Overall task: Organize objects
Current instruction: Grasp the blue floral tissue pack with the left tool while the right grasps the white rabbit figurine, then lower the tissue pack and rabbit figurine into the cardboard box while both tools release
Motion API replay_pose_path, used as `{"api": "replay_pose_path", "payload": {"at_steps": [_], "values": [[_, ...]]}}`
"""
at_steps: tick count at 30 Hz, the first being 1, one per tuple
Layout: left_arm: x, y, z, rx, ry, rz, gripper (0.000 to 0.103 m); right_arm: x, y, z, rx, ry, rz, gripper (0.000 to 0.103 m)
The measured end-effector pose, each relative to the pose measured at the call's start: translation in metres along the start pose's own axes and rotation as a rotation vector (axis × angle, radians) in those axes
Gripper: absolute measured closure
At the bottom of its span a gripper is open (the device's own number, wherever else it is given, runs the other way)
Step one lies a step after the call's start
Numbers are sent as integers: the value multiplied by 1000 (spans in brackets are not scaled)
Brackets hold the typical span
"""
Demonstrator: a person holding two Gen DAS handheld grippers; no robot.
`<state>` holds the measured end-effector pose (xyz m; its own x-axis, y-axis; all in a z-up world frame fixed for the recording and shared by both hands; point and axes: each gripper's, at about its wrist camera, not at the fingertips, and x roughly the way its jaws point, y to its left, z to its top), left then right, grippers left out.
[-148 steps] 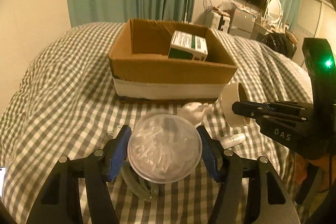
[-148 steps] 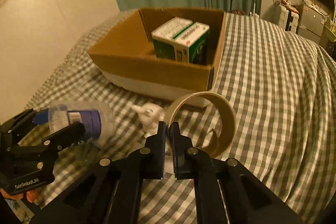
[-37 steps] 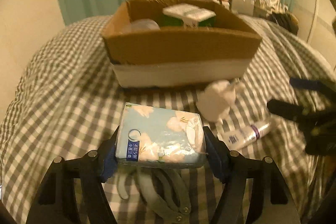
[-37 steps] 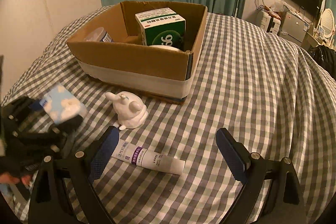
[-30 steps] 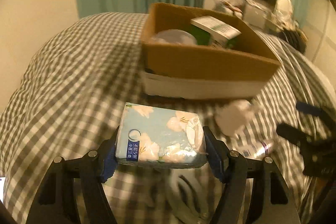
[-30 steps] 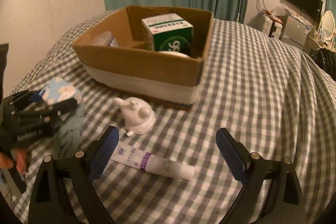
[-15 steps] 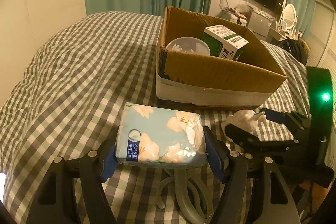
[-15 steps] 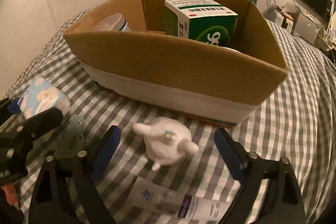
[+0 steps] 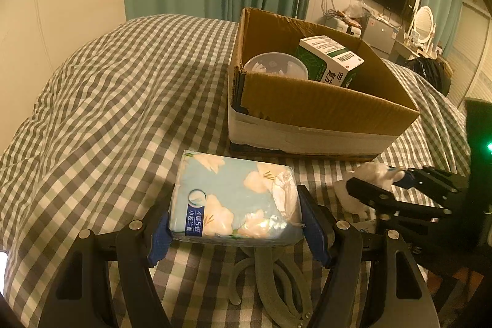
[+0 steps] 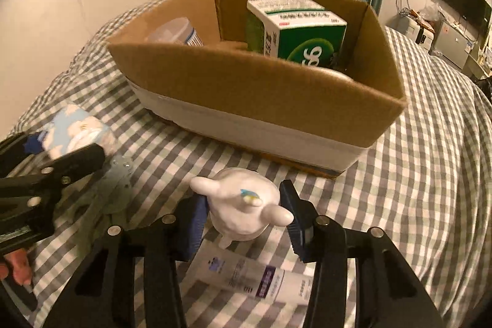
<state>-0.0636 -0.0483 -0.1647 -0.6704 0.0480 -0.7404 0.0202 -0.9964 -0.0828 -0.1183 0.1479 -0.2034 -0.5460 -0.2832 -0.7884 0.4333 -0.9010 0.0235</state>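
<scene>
We hold tissues and reach for a figurine.
Our left gripper clamps the light-blue floral tissue pack; our right gripper straddles the white ceramic figurine, jaws apart.

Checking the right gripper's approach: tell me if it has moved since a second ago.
Yes. The right gripper has come forward and down toward the cardboard box, and its blue pads now flank the white figurine, with the cream tube beneath it.

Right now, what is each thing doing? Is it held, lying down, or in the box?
Tissue pack: clamped in the left gripper, off the bed.
White figurine: between the right gripper fingers; contact unclear.
Cream tube: lying flat on the checkered bedspread.
Cardboard box: open on top.
Green medicine carton: upright inside the box.
Clear round container: inside the box, lid on.
</scene>
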Motion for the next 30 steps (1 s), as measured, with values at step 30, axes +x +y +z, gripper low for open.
{"api": "replay_pose_path", "payload": {"at_steps": [30], "values": [[-80,-61,171,98,-364,-83,30,-173,-43,140,-36,-444,-59,58]]}}
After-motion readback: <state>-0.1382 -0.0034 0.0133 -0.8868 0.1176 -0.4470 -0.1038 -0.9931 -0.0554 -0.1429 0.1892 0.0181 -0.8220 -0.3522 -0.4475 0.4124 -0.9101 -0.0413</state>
